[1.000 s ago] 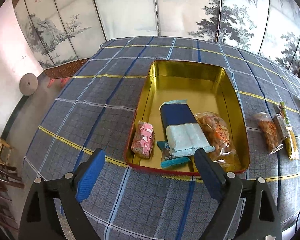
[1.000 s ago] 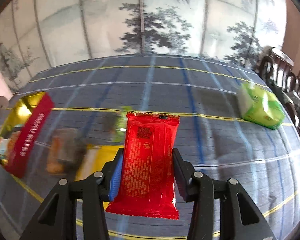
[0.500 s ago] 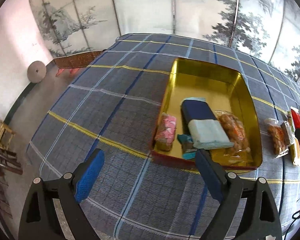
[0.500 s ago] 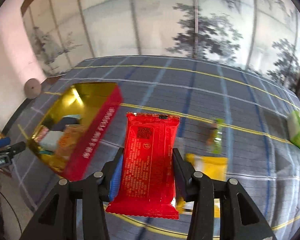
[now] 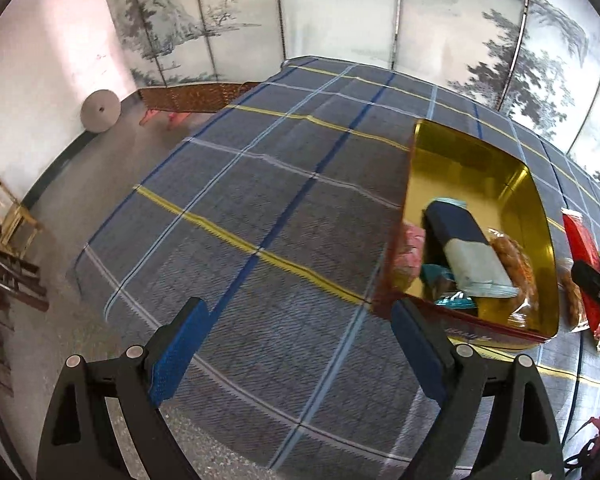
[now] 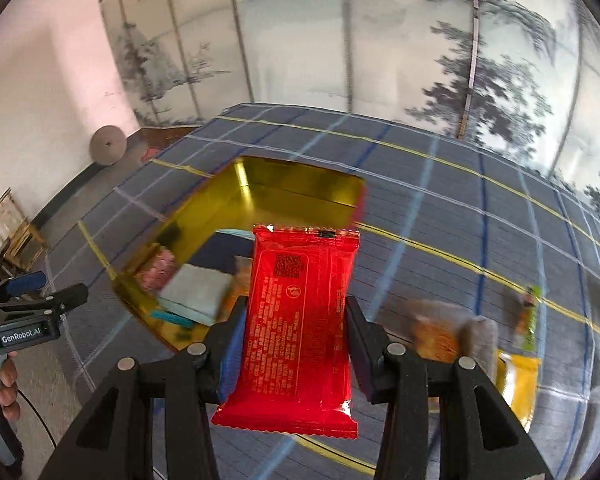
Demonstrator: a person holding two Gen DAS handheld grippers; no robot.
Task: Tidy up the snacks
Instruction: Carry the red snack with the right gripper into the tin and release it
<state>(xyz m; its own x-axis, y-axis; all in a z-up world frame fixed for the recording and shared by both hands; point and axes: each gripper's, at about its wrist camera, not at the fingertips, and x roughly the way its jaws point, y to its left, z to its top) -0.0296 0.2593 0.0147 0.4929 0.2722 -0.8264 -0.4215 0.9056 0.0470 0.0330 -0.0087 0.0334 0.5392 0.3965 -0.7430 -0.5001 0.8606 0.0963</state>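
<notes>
**Red packet clamped, gold tin ahead**

Red snack packet point(image 6: 300, 320) is sitting upright between the right gripper point(image 6: 296, 332) jaws, pads pressing its sides, just near of the gold tin point(image 6: 236, 200) on the plaid bench point(image 5: 260, 208). Left gripper point(image 5: 296, 344) is hanging wide apart, holding nothing, left of the tin.

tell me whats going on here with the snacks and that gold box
A person is sorting snack packets into a gold tin on a plaid tablecloth. The right tool is shut on a red packet, held up near the tin. The left tool hangs open and empty beside it. Several packets already lie inside, including a dark blue one; a few more wait on the cloth, such as a yellow packet.
</notes>
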